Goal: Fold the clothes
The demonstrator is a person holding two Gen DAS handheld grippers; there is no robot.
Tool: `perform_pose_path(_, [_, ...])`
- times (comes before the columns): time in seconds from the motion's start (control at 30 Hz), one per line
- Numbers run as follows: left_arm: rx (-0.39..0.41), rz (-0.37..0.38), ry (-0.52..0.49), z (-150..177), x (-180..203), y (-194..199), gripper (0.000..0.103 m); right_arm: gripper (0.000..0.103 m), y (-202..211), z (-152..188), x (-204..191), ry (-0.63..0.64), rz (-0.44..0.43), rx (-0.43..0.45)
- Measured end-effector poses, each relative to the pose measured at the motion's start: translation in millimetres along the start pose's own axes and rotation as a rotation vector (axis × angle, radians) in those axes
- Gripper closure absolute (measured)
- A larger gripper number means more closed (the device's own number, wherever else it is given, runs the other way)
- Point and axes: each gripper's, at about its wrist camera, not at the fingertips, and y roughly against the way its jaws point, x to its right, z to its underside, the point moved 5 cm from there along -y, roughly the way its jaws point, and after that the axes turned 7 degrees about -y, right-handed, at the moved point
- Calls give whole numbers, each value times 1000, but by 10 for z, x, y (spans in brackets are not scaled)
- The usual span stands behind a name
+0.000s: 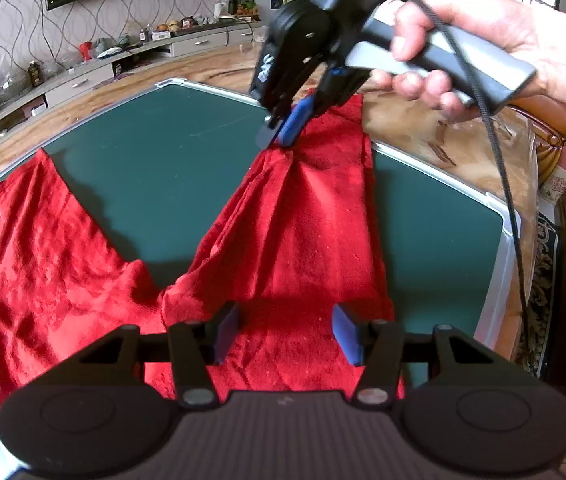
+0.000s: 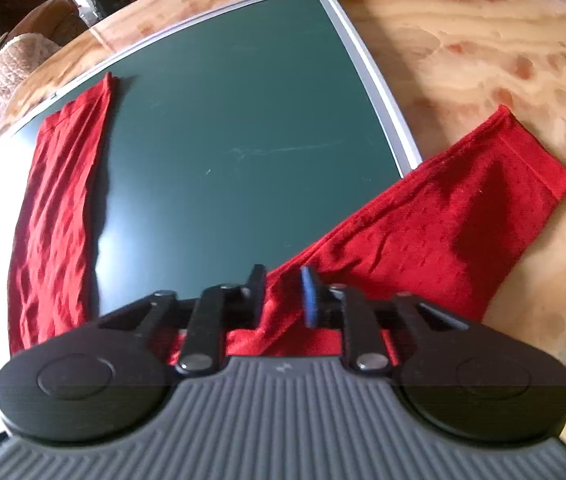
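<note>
The red trousers [image 1: 295,232] lie spread on a dark green board [image 1: 163,160] that rests on the wooden tabletop [image 1: 435,140], with the two legs splayed apart in a V. In the left wrist view the left gripper [image 1: 287,330] hangs over the near part of one leg, its blue-padded fingers set wide apart with the red cloth lying flat between them and not pinched. That leg runs lengthwise away from this gripper toward the far edge of the board, where the right gripper [image 1: 283,130], held in a hand [image 1: 483,48], has closed on a bunched fold of it. The other leg [image 1: 35,248] angles off to the left, well apart. In the right wrist view the right gripper [image 2: 283,296] has its fingers drawn close with a ridge of red cloth caught between them; beyond it the leg's hemmed cuff [image 2: 531,152] points away to the right, past the board's metal frame [image 2: 375,80] and onto bare wood
</note>
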Motion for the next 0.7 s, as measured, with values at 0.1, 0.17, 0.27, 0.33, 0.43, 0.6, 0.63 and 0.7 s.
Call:
perform_pose_path(0.1, [24,-10,35,-56,-106,71,45,76,171,-37,72,-13,-14,40])
perform_pose_path(0.17, [21,-27,51,-73,-173,65,44,76,240,-42,134,-16,-11,51])
perform_pose_path(0.27, [7,-57,71,-88,-270,29,44,76,178,12,216,-1,3,23])
perform_pose_path(0.33, [-3,-77,84,-97,-334,5,44,76,98,39,281,0,19,12])
perform_pose_path(0.43, [-13,-86,86,-76,-337,-7,41,76,83,34,384,-10,17,30])
perform_pose_path(0.6, [-8,-92,105,-53,-350,61,36,76,323,-81,704,-78,38,109])
perform_pose_path(0.63, [-1,-91,114,-51,-355,91,35,76,388,-126,837,-121,48,135])
perform_pose_path(0.7, [17,-94,125,-43,-358,167,30,76,468,-225,1178,-234,73,174])
